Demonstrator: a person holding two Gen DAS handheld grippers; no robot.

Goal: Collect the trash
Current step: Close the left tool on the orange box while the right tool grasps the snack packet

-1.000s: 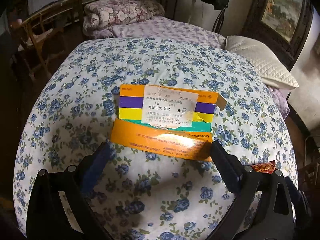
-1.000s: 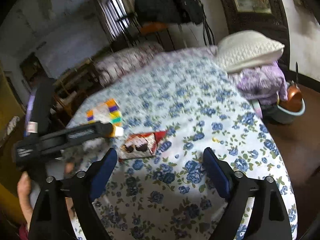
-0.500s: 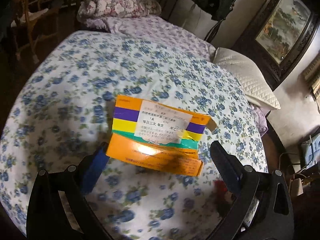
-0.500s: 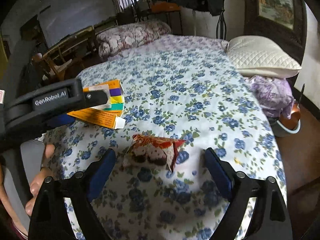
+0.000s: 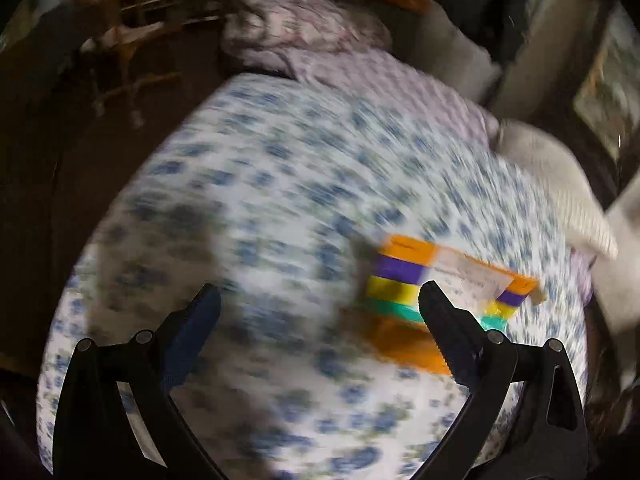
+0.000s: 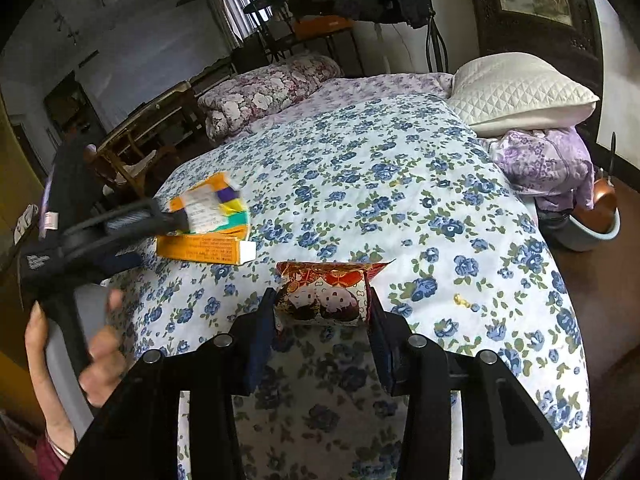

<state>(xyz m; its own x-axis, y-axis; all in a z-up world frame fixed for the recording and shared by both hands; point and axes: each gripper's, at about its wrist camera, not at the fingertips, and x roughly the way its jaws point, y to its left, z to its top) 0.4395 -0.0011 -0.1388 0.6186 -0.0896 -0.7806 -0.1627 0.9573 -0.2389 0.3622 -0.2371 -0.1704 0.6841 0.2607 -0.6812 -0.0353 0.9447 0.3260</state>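
Observation:
A red snack wrapper [image 6: 324,294] lies on the blue-flowered bedspread [image 6: 400,184]. My right gripper [image 6: 322,314] is closing on it, and both pads touch its sides. A striped carton with a white label [image 6: 216,204] rests on an orange box [image 6: 204,250] to the wrapper's left. In the blurred left wrist view that carton [image 5: 400,276] sits at the right, partly behind the right finger. My left gripper [image 5: 318,292] is open, with only bedspread between its fingers. In the right wrist view the left gripper [image 6: 162,240], held by a hand, hovers at the carton's near left edge.
A white quilted pillow [image 6: 520,92] and a purple cloth [image 6: 544,164] lie at the bed's right. A rolled floral quilt [image 6: 268,96] sits at the far end. A basin [image 6: 592,228] stands on the floor at the right, wooden chairs [image 6: 140,140] at the left. A small yellow scrap [image 6: 462,301] lies on the bedspread.
The right jaws have narrowed from wide open onto the snack wrapper. The left gripper swung leftward, so the carton went from between its fingers to behind the right finger.

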